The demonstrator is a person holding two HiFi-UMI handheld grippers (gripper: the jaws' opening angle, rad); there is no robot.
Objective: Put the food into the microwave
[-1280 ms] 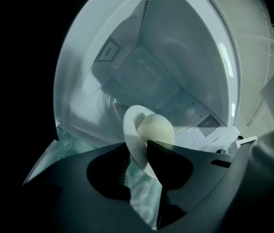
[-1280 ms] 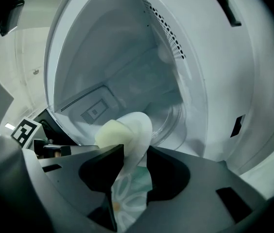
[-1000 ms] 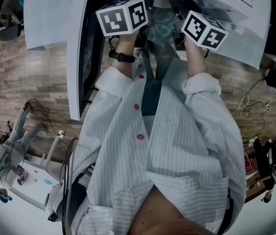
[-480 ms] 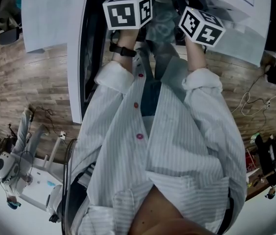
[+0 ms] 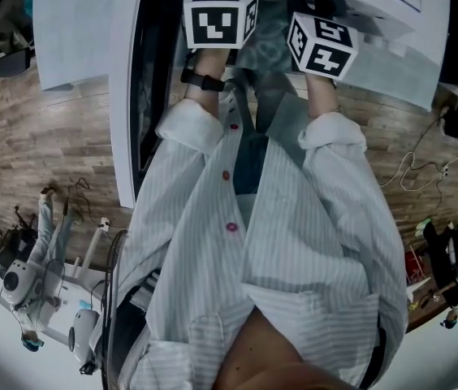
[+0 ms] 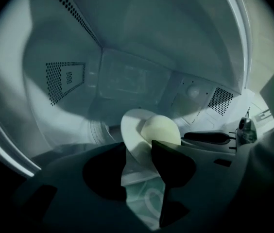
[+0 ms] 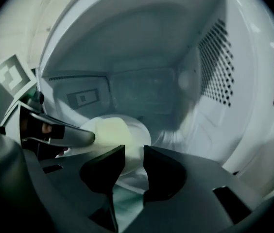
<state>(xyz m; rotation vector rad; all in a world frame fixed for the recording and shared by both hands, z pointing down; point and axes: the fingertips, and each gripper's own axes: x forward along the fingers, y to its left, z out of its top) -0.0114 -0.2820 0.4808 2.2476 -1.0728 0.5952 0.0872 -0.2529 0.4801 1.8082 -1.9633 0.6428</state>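
Note:
A white plate [image 6: 133, 130] carrying a pale round bun [image 6: 160, 130] sits on the floor inside the white microwave [image 6: 127, 81]. My left gripper [image 6: 142, 169] has the plate's near rim between its jaws, which are opening and do not press on it. From the other side the plate [image 7: 139, 130] and bun [image 7: 109, 132] show again. My right gripper [image 7: 134, 166] has the rim in its narrow gap and its jaws are closing, not visibly clamped. In the head view only the two marker cubes show, the left cube [image 5: 219, 16] and the right cube [image 5: 320, 45]; the jaws are hidden inside the oven.
The microwave door [image 5: 123, 96] hangs open at the left of my arms. Perforated vents [image 7: 217, 67] line the cavity walls. Below is a wood floor [image 5: 58, 153], with white equipment [image 5: 26, 283] at lower left and cables [image 5: 412, 173] at right.
Both marker cubes have rolled and drawn a little closer together at the microwave's mouth. The arms stay where they were.

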